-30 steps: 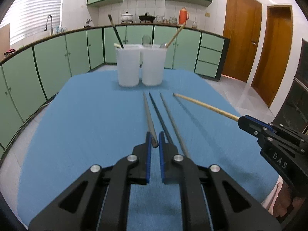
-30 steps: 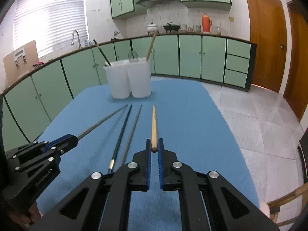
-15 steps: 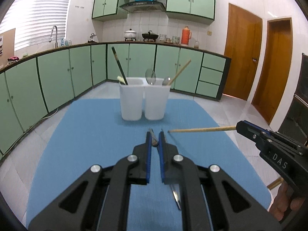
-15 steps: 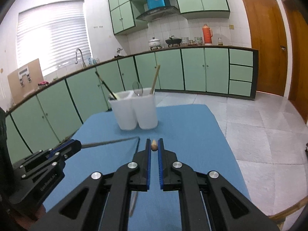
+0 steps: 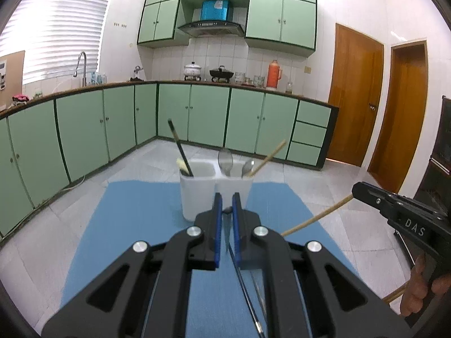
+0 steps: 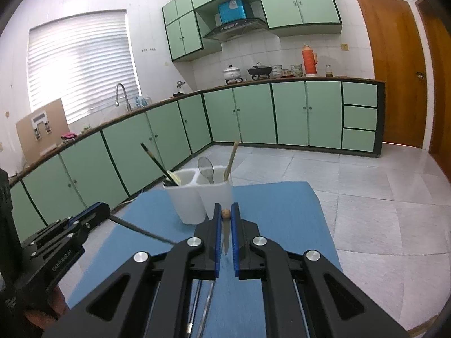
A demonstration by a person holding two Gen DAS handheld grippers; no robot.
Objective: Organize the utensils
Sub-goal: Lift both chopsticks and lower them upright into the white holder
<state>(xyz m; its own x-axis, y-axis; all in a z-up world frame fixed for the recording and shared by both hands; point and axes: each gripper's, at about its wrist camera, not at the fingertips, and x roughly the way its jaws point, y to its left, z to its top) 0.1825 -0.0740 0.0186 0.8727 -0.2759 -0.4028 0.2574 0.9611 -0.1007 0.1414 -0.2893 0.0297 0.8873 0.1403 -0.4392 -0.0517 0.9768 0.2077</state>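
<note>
Green kitchen cabinets [image 5: 197, 118] run along the back wall, and in front of them stands the bench [image 5: 135, 225] with a blue cloth on it. From the left wrist view, the left tool [image 5: 226, 211] has its jaws narrow and they pinch the end of a grey metal chopstick [image 5: 226, 236], which hangs down between the blue pads. Behind the tool, near the far edge of the bench, stands a white utensil holder [image 5: 197, 194] with two compartments; a black chopstick [image 5: 180, 149] leans in the left compartment, while two spoons [image 5: 225, 159] and a wooden chopstick [image 5: 269, 156] are in the right one. On the cloth below the tool lie two more thin dark chopsticks [image 5: 245, 290]. At the right side the right tool [image 5: 355, 189] comes into the view, held by a hand [image 5: 422, 287], and it grips a bamboo chopstick [image 5: 315, 219] that slopes down to the left. From the right wrist view, the right tool [image 6: 226, 214] is also nearly closed, and the round end of the bamboo chopstick [image 6: 225, 214] sits between its pads. The utensil holder [image 6: 188, 200] stands just behind it. At the left, the left tool [image 6: 104, 211] holds the grey metal chopstick [image 6: 141, 229] above the cloth.
</note>
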